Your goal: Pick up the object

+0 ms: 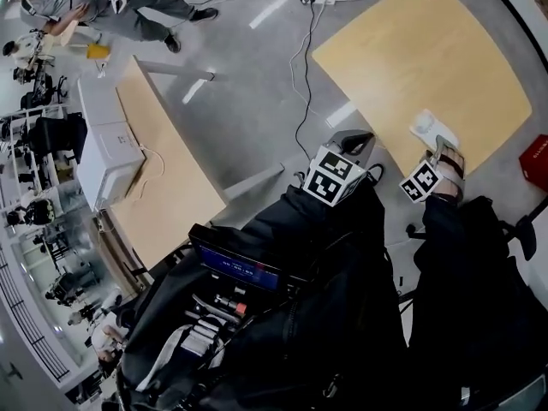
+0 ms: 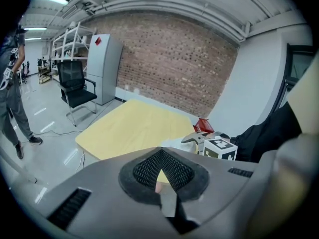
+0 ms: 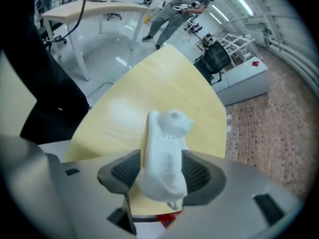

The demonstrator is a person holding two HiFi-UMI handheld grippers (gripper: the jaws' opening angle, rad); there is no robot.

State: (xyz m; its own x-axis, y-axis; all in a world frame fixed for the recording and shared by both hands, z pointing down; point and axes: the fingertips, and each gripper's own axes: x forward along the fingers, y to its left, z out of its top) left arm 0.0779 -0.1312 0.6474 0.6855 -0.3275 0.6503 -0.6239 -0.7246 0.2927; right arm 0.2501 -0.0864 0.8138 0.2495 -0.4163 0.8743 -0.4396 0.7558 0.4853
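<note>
My right gripper (image 3: 160, 172): jaws wide, straddling white figurine (image 3: 164, 143) on table (image 3: 149, 83), lined up for gripping | my left gripper (image 2: 162, 172): jaws closed, empty, idle aside

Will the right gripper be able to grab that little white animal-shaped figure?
Probably yes. The little white animal-shaped figure sits right between the open jaws of the right gripper, and nothing stands in the way. Closing them should catch it.

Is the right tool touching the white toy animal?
Cannot tell. In the right gripper view the toy animal stands between the right tool's open jaws, covering both pad edges: no plain gap or contact.
</note>
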